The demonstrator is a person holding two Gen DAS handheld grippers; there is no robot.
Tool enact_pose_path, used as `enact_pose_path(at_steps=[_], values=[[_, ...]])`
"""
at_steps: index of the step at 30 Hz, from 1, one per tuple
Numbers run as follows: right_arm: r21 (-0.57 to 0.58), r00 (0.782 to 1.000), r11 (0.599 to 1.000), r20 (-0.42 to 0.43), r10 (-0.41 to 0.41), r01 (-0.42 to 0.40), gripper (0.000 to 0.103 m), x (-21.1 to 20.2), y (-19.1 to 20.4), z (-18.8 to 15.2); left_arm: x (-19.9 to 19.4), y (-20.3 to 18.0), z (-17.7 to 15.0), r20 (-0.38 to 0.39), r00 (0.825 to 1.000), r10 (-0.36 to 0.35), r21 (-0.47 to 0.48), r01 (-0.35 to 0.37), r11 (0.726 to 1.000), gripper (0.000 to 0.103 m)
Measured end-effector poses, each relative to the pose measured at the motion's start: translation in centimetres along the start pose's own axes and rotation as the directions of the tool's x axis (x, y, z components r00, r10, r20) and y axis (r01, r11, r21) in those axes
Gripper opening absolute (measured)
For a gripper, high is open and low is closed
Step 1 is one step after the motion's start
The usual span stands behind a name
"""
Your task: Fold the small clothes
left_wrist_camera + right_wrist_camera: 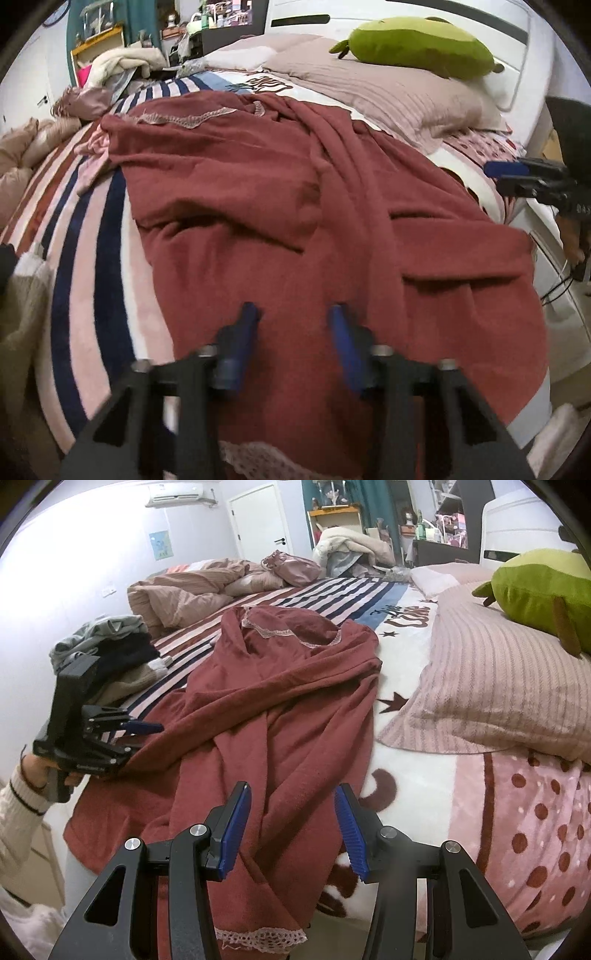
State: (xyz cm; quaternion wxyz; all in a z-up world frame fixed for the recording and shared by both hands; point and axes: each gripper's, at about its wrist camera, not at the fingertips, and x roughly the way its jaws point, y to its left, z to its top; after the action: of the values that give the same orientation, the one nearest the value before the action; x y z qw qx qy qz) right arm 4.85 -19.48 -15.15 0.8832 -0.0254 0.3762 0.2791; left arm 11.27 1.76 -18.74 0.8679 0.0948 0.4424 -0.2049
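A dark red knit garment (280, 221) with lace trim lies rumpled across the bed, a long fold running down its middle; it also shows in the right wrist view (280, 716). My left gripper (295, 310) is open just above its near part and holds nothing. It shows at the left of the right wrist view (147, 731), over the garment's left edge. My right gripper (291, 790) is open above the garment's lower end, near the lace hem (262, 938). It shows at the right edge of the left wrist view (506, 173).
A striped blanket (85, 236) covers the bed. Pink pillows (491, 686) and a green plush toy (539, 587) lie at the head. A pile of folded clothes (110, 646) sits at the left. A rumpled duvet (184, 590) lies beyond.
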Motion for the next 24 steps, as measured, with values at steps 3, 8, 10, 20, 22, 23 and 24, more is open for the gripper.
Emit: enact_pose_path(at_steps=[3, 8, 10, 20, 22, 23, 24], values=[[0.007, 1.000, 1.000, -0.005, 0.002, -0.002, 0.043, 0.2, -0.2, 0.0, -1.3, -0.7, -0.6, 0.030, 0.999, 0.042, 0.010, -0.042, 0.999, 0.002], [0.008, 1.000, 1.000, -0.003, 0.007, -0.007, 0.043, 0.4, -0.1, 0.0, -5.3, 0.1, -1.3, 0.153, 0.984, 0.087, -0.089, -0.074, 0.993, 0.001], [0.003, 1.000, 1.000, -0.001, 0.009, -0.009, 0.043, 0.4, 0.1, 0.0, -6.9, 0.7, -1.6, 0.197, 0.972, 0.131, -0.137, -0.105, 0.985, 0.001], [0.033, 0.999, 0.999, -0.040, -0.008, 0.009, 0.043, 0.8, -0.5, -1.1, -6.4, 2.8, -5.0, 0.106, 0.983, 0.150, -0.283, -0.115, 0.952, 0.003], [0.061, 0.999, 0.998, -0.048, 0.005, -0.002, 0.043, 0.5, -1.1, -1.7, -6.4, 3.0, -5.6, 0.095, 0.987, 0.133, -0.286, -0.101, 0.953, 0.011], [0.068, 0.999, 0.998, -0.050, 0.008, -0.004, 0.043, 0.4, -1.4, -1.9, -6.6, 2.9, -5.8, 0.098, 0.985, 0.139, -0.290, -0.106, 0.951, 0.020], [0.076, 0.999, 0.997, -0.053, 0.006, -0.002, 0.043, 0.2, -1.7, -2.1, -7.1, 2.8, -6.0, 0.110, 0.983, 0.146, -0.292, -0.108, 0.950, 0.043]])
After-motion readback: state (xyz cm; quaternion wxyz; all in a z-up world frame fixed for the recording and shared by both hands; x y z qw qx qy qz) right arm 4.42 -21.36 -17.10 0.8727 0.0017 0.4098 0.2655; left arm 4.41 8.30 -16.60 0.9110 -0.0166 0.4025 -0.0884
